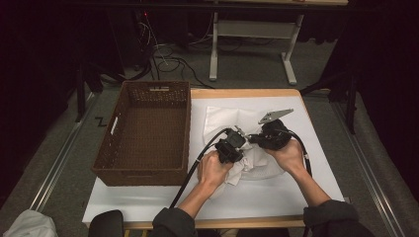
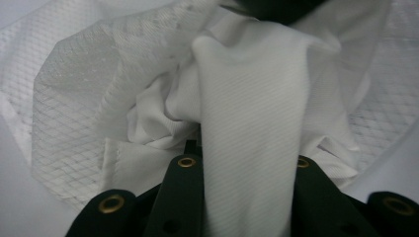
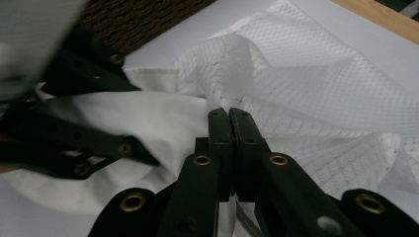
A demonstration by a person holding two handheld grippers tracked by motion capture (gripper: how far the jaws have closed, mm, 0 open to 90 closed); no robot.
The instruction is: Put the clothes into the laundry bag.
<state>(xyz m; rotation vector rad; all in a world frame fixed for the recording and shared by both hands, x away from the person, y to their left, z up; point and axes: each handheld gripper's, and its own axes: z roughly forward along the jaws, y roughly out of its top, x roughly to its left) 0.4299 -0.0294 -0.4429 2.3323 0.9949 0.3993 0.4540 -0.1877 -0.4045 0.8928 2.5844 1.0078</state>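
White sheeting is covering the table (image 1: 276, 197), whose wooden edge is showing at the far side, and the table is standing on grey carpet in a dim room with cables and a desk frame (image 1: 252, 44) behind it. The left gripper (image 1: 240, 137) is closing on a thick fold of the white cloth (image 2: 247, 123), which is running up between its jaws in the left gripper view. The right gripper (image 3: 230, 116) is pressing its jaws fully together with the white cloth's mesh layer bunching just beyond the tips; whether any fabric is pinched between them I cannot tell. The cloth is lying crumpled at mid-table under both hands. A brown wicker basket (image 1: 148, 173) is sitting just left of it.
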